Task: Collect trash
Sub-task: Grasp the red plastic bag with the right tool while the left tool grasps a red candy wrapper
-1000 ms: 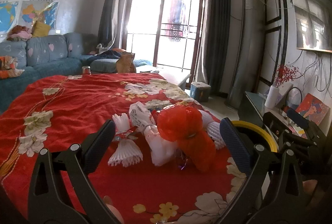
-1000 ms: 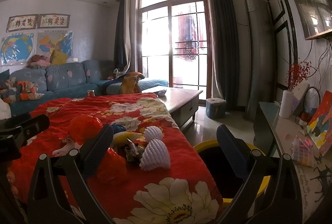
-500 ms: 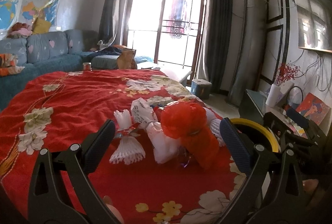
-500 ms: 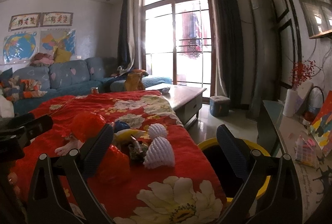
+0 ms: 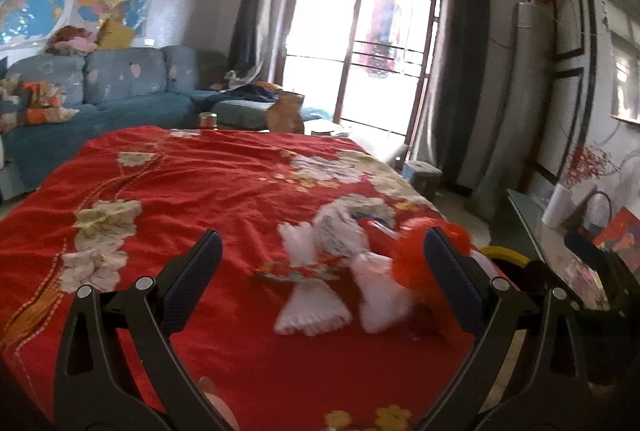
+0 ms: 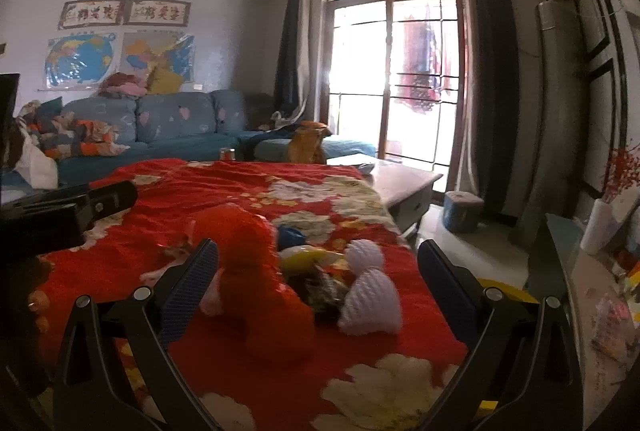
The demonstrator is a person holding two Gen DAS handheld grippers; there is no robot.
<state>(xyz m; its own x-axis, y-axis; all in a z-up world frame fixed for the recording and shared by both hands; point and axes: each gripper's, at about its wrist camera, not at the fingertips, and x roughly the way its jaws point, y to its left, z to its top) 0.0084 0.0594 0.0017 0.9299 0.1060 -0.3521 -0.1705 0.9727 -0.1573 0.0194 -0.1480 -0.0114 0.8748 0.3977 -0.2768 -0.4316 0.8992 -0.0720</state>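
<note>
A heap of trash lies on the red flowered cloth [image 5: 200,191]: white foam fruit nets [image 5: 312,307], a crumpled white paper [image 5: 340,231] and a red foam net [image 5: 412,263]. My left gripper [image 5: 320,291] is open, low over the cloth, with the heap between its fingers and toward the right one. In the right wrist view the red net [image 6: 256,271] stands in front, with white nets [image 6: 372,303], a banana peel [image 6: 308,255] and a dark wrapper [image 6: 324,289] beside it. My right gripper [image 6: 316,295] is open around this heap. The yellow-rimmed bin [image 6: 508,291] sits just past the table's right edge.
A blue sofa [image 5: 120,91] stands behind the table with a can [image 5: 208,120] at the far edge. A low wooden table [image 6: 404,183] and a small blue bin [image 6: 464,215] lie toward the balcony door. A cluttered shelf [image 6: 600,303] runs along the right wall.
The left gripper has swung left, so the heap now sits toward its right finger. The right gripper has shifted left and down, leaving less of the yellow bin in view.
</note>
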